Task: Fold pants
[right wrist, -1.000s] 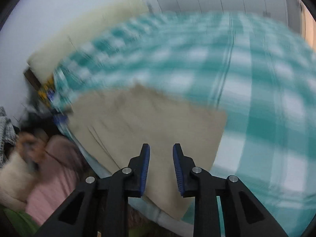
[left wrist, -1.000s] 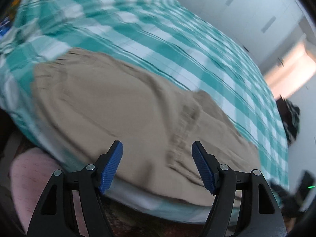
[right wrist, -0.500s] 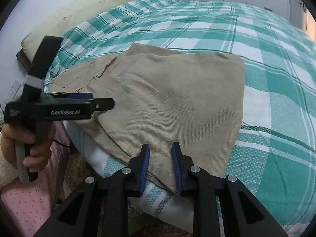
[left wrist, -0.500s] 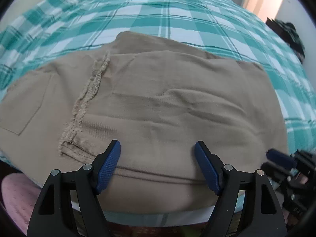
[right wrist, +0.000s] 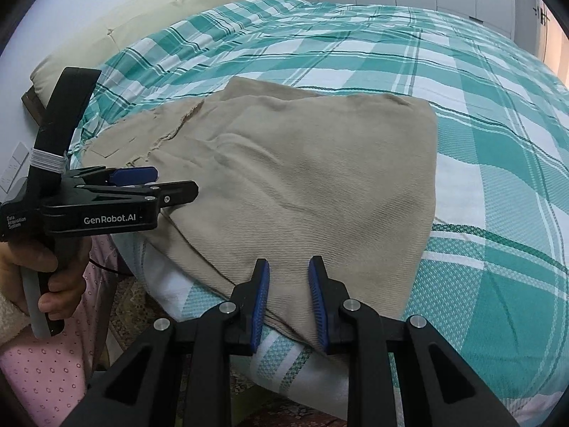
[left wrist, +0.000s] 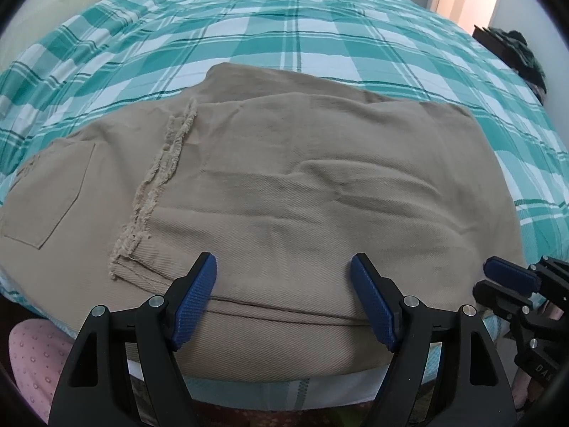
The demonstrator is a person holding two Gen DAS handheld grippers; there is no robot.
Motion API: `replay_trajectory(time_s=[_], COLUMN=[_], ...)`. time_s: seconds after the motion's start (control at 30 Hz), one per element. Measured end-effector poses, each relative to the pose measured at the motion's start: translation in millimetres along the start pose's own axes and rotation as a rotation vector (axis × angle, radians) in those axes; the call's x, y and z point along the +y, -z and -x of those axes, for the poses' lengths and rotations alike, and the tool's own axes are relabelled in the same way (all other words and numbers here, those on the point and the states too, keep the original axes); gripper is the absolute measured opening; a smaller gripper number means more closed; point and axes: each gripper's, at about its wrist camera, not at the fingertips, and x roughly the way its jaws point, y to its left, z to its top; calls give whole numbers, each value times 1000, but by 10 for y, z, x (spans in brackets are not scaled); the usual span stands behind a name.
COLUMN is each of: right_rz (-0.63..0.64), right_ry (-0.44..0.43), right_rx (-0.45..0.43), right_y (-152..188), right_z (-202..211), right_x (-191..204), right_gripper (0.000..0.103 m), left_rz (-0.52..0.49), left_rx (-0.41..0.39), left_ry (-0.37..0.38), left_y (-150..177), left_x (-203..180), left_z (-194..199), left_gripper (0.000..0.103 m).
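Tan pants, one pair, beneath two grippers.

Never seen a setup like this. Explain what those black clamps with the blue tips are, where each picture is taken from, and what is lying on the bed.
No robot here: a person holds a hand-operated gripper in each hand, and each one carries a wide-angle camera looking along its two fingers. One picture comes from the left gripper, whose jaws are wide apart; it has just been opening, with nothing between them. The other comes from the right gripper, jaws narrow but with a gap, gripping nothing. The right view also shows the left gripper from the side, held in the person's hand. On the green checked bedspread lie tan pants, already folded over, with a frayed hem on top. Both grippers hover at their near edge.
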Motion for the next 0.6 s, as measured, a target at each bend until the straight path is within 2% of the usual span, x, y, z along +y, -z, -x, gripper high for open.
replay_trajectory(time_s=[0.13, 0.2, 0.27, 0.4, 0.47, 0.53, 0.6], right_rz=[6, 27, 71, 128, 125, 118, 149], right_ry=[33, 110, 218, 340, 363, 359, 378], right_rx=[25, 27, -18, -2, 34, 108, 113], right_y=[-51, -176, -327, -521, -550, -513, -481], right_z=[25, 141, 279, 189, 43, -175, -249], right_x=[38, 142, 250, 270, 203, 121, 133], right_gripper=[23, 23, 23, 23, 23, 23, 23], left_rz=[-3, 1, 5, -2, -2, -6, -12], left_rx=[-4, -5, -6, -8, -9, -9, -10], left_ry=[4, 15, 21, 15, 19, 24, 20], left_y=[5, 8, 14, 15, 16, 17, 21], left_x=[5, 23, 33, 19, 20, 17, 12], left_z=[0, -1, -4, -10, -11, -24, -34], left_gripper=[80, 80, 80, 80, 80, 80, 80])
